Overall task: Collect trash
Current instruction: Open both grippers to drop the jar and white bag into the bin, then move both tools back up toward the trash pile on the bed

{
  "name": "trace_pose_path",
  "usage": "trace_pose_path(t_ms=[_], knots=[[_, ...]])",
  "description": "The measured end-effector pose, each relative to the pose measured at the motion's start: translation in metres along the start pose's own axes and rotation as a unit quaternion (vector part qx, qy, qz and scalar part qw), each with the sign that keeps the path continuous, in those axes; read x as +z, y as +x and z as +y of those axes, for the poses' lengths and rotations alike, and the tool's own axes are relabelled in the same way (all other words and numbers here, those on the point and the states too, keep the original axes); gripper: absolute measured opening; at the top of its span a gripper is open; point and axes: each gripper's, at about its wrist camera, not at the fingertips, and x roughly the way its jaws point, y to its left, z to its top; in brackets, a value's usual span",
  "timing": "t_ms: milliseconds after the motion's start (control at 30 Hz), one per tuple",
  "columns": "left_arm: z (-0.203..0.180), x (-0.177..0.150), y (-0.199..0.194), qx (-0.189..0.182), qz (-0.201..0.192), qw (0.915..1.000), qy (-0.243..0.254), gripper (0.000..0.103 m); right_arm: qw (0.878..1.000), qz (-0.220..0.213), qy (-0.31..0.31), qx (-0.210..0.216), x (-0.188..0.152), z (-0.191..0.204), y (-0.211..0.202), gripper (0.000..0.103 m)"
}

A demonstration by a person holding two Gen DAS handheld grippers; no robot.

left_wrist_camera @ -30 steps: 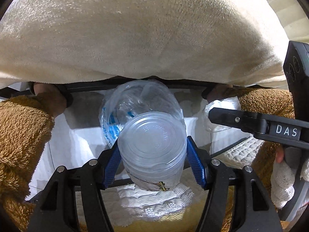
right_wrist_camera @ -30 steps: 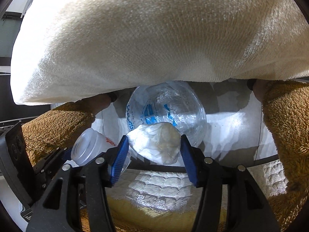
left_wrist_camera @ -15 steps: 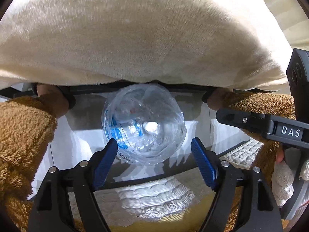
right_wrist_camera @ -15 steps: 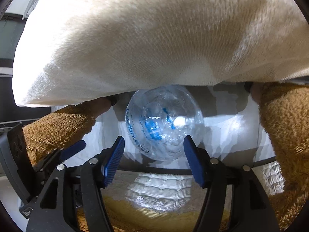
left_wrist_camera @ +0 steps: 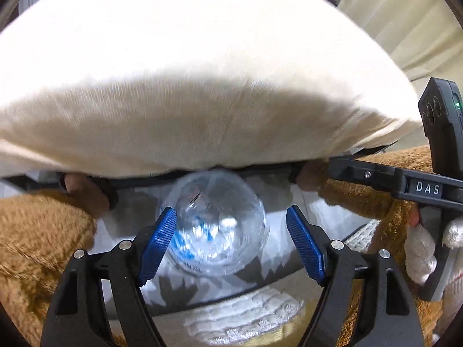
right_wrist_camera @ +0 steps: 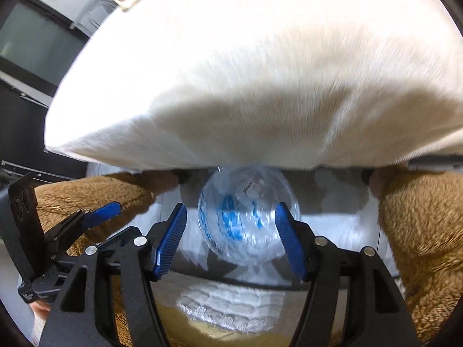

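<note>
Hanging under the edge of a cream cloth, a clear bag with blue print is the middle of both views. Its mouth faces the cameras, and it looks round and crinkled; whatever lies inside it is too blurred to make out. Behind the bag is a white surface with jagged shadows, and above the bag a dark bar runs along the cloth's lower edge.

Nearer than the bag, the left gripper stands with its blue pads spread wide, one on either side of the bag in the picture, and nothing is between them. Its jaws have just been opening. The right gripper is likewise parted and empty, its pads framing the bag from the other camera; its jaws too have just been opening, though less wide.

On both sides of the bag, brown fleece sleeves reach up to the bar, with bare hands at the cloth's edge. To the right of the bag in the left view, the right gripper's black body shows the letters DAS, held by a white-gloved hand. To the left of the bag in the right view, the left gripper's blue fingertip shows sideways against a sleeve.

Below the bag lies a white lace mat on a yellowish surface.
</note>
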Motion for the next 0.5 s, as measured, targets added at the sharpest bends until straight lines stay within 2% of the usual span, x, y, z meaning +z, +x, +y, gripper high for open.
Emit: trace_pose_path(t_ms=[133,233,400,500], knots=[[-0.002,0.004,-0.024,-0.001,-0.057,0.9982,0.015,0.077,0.996,-0.079,-0.031,-0.002,-0.002,0.007,-0.030,0.063],[-0.001,0.009,-0.039,-0.007,-0.092,0.9956,0.013,0.077,0.991,-0.122,-0.048,0.000,-0.001,0.012,-0.047,0.063],[0.000,0.022,-0.065,-0.006,-0.146,0.9889,0.028,0.077,0.978,-0.181,-0.100,-0.016,0.011,0.024,-0.067,0.063],[0.000,0.034,-0.078,-0.001,-0.167,0.9853,0.035,0.077,0.971,-0.200,-0.127,-0.027,0.024,0.031,-0.074,0.064]])
